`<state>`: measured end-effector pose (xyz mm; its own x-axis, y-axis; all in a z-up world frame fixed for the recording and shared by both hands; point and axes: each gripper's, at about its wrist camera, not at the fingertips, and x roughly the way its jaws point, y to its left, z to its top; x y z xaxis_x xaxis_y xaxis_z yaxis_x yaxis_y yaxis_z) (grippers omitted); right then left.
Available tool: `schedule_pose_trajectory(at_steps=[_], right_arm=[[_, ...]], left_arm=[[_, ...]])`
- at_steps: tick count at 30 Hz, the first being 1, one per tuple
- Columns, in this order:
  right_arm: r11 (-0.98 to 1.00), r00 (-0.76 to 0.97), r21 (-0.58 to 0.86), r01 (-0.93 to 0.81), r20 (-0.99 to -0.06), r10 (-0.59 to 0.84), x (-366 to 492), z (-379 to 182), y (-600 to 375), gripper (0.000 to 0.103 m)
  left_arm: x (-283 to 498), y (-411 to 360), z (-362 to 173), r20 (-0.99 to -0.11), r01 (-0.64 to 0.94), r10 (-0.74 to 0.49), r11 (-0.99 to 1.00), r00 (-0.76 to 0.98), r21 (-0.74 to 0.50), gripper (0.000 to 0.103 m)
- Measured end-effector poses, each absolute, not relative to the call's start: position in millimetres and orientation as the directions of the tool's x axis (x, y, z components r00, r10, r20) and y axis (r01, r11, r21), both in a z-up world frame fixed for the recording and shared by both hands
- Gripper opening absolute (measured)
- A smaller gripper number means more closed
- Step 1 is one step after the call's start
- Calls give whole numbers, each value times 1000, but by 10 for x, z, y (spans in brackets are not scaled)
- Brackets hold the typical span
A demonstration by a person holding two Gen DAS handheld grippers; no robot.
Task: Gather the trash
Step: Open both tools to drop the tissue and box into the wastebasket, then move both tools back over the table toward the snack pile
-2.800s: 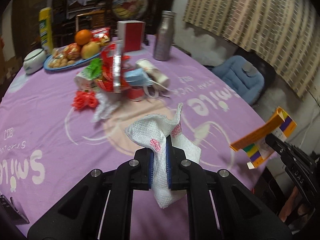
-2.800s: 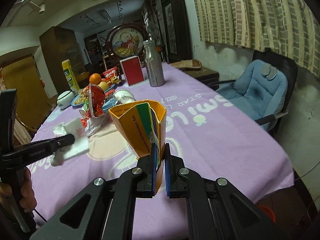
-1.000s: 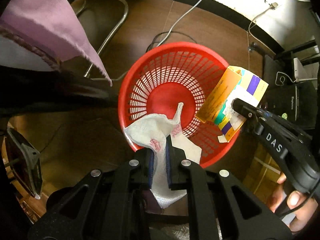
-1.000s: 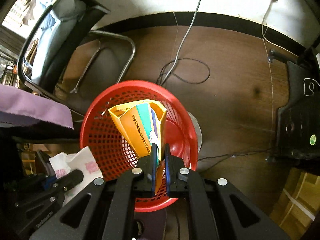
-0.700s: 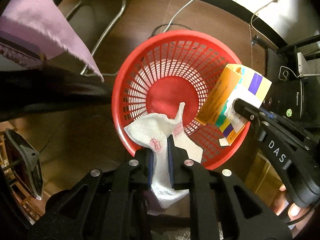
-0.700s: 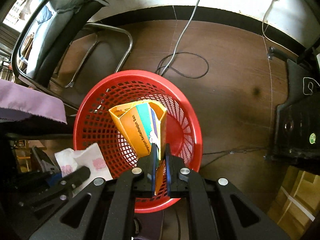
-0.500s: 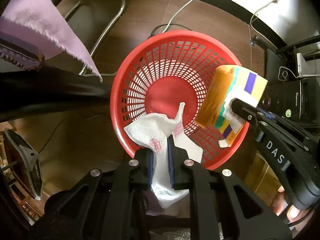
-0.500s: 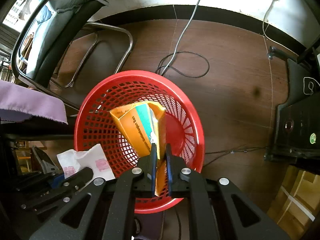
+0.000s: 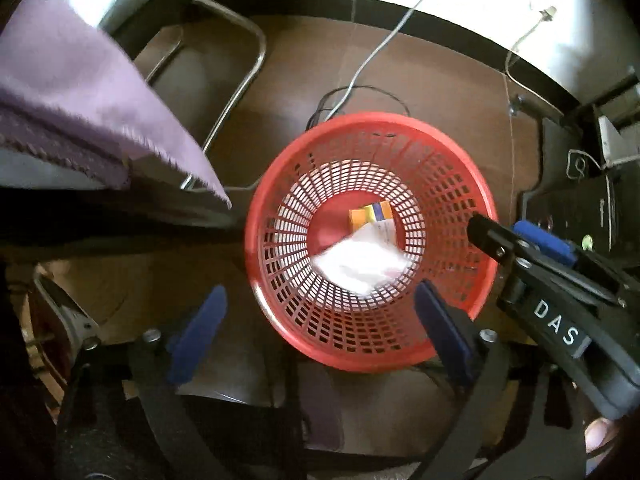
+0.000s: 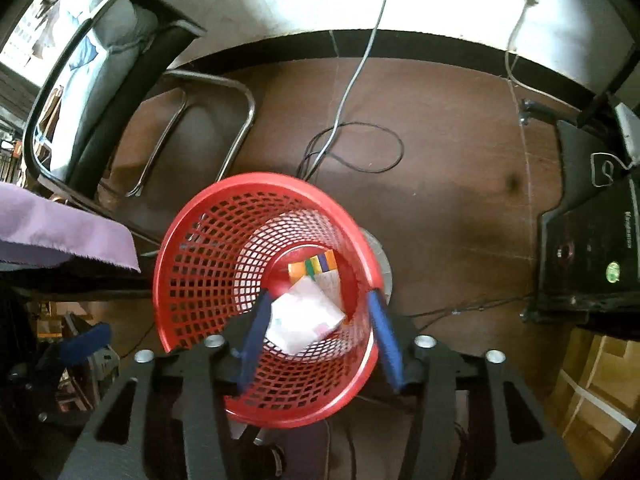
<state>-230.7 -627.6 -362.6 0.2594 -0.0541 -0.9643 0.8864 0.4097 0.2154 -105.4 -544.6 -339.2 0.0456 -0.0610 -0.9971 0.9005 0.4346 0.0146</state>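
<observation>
With both the left hand-held gripper [image 9: 320, 320] and right hand-held gripper [image 10: 320, 344] opening, nothing between them, the white paper napkin [image 9: 358, 262] and orange cardboard carton [image 9: 370, 213] are lying mid-frame inside the red plastic mesh basket [image 9: 360, 344], which a low gripper could be tipping.

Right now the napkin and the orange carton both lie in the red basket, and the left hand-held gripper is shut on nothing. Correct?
Nearly. Napkin and orange carton lie in the red basket, but the left hand-held gripper is opening, jaws wide apart, nothing between them, as the left wrist view shows.
</observation>
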Motion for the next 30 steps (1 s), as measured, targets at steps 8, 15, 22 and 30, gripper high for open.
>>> schedule_pose_trajectory(at_steps=[8,15,22,30], right_arm=[[402,227,146,904,-961,-161,-2493,-3162,-6243,69],[425,244,135,895,-946,-215,-2561,-2635,-6132,75],[449,307,154,880,-906,-290,-2568,-2087,-6019,77],[476,437,206,855,-781,-446,-2615,-1155,-5812,83]], left_arm=[[-1089,-5321,-3104,-988,900,-95,431,121,69,93],[-1011,-5131,-2791,-978,882,-133,466,158,78,93],[-1133,-4962,-2372,-958,903,-220,423,186,78,93],[-1164,-4523,-1641,-916,902,-364,432,170,-5,93]])
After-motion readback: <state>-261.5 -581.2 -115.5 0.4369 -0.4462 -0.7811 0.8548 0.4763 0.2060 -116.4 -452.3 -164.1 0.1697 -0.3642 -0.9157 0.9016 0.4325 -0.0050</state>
